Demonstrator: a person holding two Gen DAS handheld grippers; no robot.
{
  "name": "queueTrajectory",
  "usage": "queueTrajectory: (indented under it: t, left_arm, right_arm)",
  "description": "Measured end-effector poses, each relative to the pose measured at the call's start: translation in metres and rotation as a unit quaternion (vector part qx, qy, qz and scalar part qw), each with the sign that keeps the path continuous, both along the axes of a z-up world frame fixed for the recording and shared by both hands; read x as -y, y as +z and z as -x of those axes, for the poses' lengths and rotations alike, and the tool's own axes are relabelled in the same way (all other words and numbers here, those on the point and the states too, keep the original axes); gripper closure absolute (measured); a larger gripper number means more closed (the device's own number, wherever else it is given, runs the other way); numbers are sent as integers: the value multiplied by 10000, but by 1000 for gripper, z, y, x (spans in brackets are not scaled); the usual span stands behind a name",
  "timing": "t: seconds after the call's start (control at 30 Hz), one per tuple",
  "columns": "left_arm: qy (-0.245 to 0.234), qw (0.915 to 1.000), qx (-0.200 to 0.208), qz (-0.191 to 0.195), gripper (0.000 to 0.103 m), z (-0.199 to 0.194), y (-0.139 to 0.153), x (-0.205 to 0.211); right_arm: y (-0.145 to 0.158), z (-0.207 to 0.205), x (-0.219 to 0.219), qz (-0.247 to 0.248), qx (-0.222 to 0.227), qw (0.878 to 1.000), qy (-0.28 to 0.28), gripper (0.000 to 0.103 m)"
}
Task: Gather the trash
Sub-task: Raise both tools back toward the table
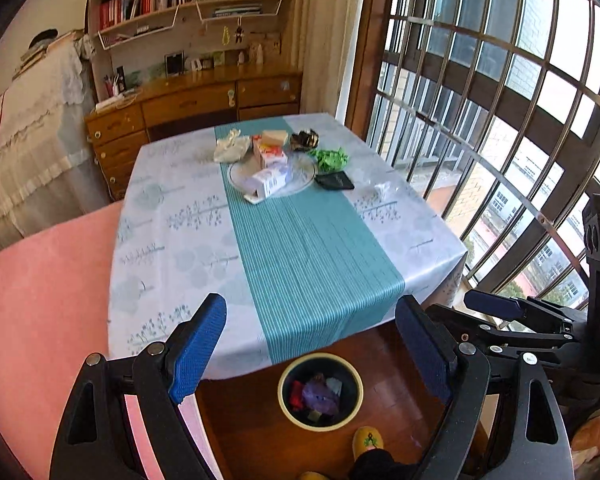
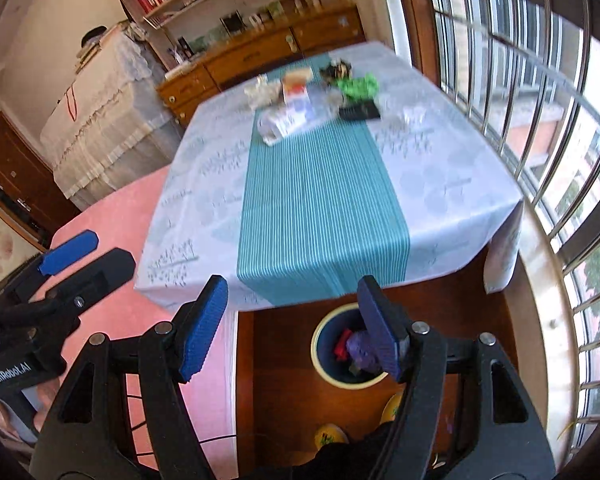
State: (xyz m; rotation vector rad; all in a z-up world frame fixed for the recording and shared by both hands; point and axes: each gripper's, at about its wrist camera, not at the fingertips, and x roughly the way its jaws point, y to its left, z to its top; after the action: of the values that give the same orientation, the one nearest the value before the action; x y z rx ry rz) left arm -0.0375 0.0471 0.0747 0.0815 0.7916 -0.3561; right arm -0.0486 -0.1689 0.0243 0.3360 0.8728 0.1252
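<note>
Both tools hang over the near edge of the tabletop (image 1: 172, 248), above the waste bin (image 1: 352, 412). The left tool (image 1: 312, 352) has its blue pads spread wide with nothing between them; the right tool (image 2: 296, 328) is likewise spread and empty, one of its fingers (image 2: 380, 332) crossing in front of the bin's rim in its own view.

The bin stands on the wooden floor (image 1: 244, 420) just beyond the tabletop's near edge, below the end of the teal runner (image 1: 308, 248). It holds red and purple scraps. A yellow slipper (image 1: 367, 441) shows beside the bin, nearer the camera.

The rest of the trash lies at the far end of the runner, well apart from the bin: a white carton (image 1: 269, 182) on a clear glass plate (image 1: 304, 178), an orange-and-white box (image 1: 269, 153) behind the carton, a crumpled white wrapper (image 1: 231, 147) to the left of the plate, a dark crinkled wrapper (image 1: 305, 139) and green shreds (image 1: 330, 159) to its right, and a flat black pouch (image 1: 334, 180) just off the plate's right edge. A clear plastic scrap (image 1: 384, 189) sits further right of the pouch.

A pink cover (image 1: 40, 300) borders the tabletop's left side; the barred window (image 1: 500, 120) runs along its right.
</note>
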Motion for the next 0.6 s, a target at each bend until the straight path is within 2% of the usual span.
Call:
queueTrajectory:
  t: [0.17,0.33,0.47,0.6]
  left_arm:
    - [-110,9988,485,13,15,-8,52,0]
    - [-152,9973,716,-91,15,-30,80,2]
    - [-59,9969,758,-225,15,-62,84,8]
    - [231,9970,609,-411,15,-115,69,15]
  right_arm:
    - [45,-6,6,215,414,9987,-189,38]
    - [71,-23,21,263,650,9969,-357,32]
    - [70,-56,33,360,683,9965,-304,31]
    - [49,-111,47,370,605,9973,-172,31]
